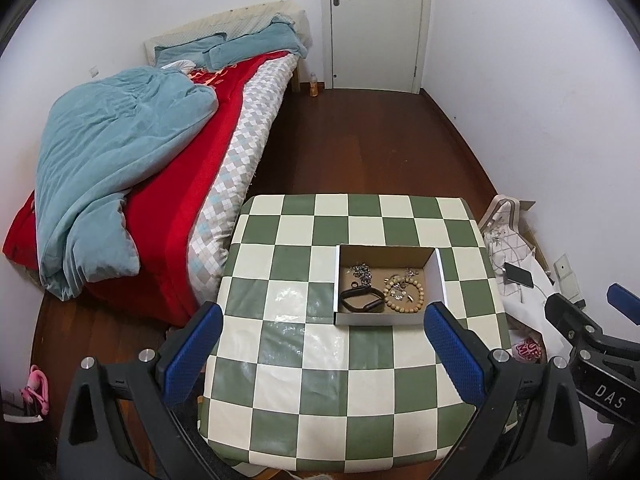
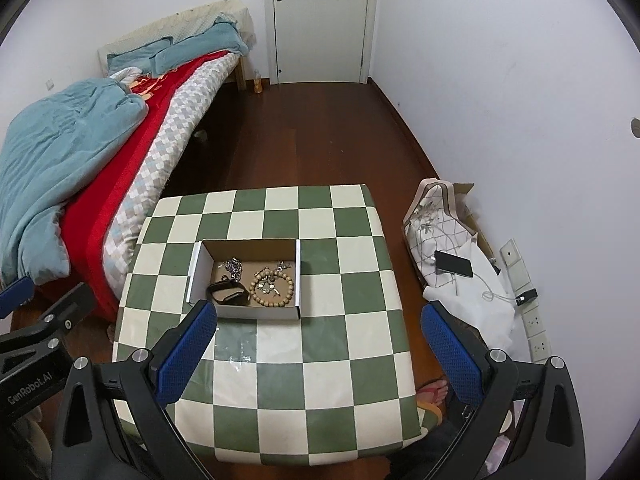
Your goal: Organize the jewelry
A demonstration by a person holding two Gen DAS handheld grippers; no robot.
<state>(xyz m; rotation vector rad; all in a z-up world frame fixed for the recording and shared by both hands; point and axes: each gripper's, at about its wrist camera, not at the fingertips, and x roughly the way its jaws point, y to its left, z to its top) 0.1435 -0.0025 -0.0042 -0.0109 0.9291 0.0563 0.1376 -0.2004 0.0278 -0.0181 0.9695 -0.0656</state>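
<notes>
A shallow cardboard box (image 1: 442, 280) (image 2: 256, 313) sits on a green-and-cream checkered table (image 1: 300, 380) (image 2: 340, 360). Inside lie a black wristband (image 1: 360, 300) (image 2: 227, 293), a wooden bead bracelet (image 1: 403, 289) (image 2: 273, 285), a silver chain (image 1: 362, 271) (image 2: 233, 267) and small metal pieces. My left gripper (image 1: 322, 318) hovers open above the table's near half, just short of the box. My right gripper (image 2: 318, 318) is open too, held over the table to the right of the box. Both hold nothing.
A bed (image 1: 132, 184) (image 2: 80, 168) with blue quilt and red cover flanks the table's left side. To the right on the floor, a phone (image 2: 454, 264) on a cable rests on white fabric beside a cardboard box. A foot in a sandal (image 2: 430, 396) is near the table's right corner.
</notes>
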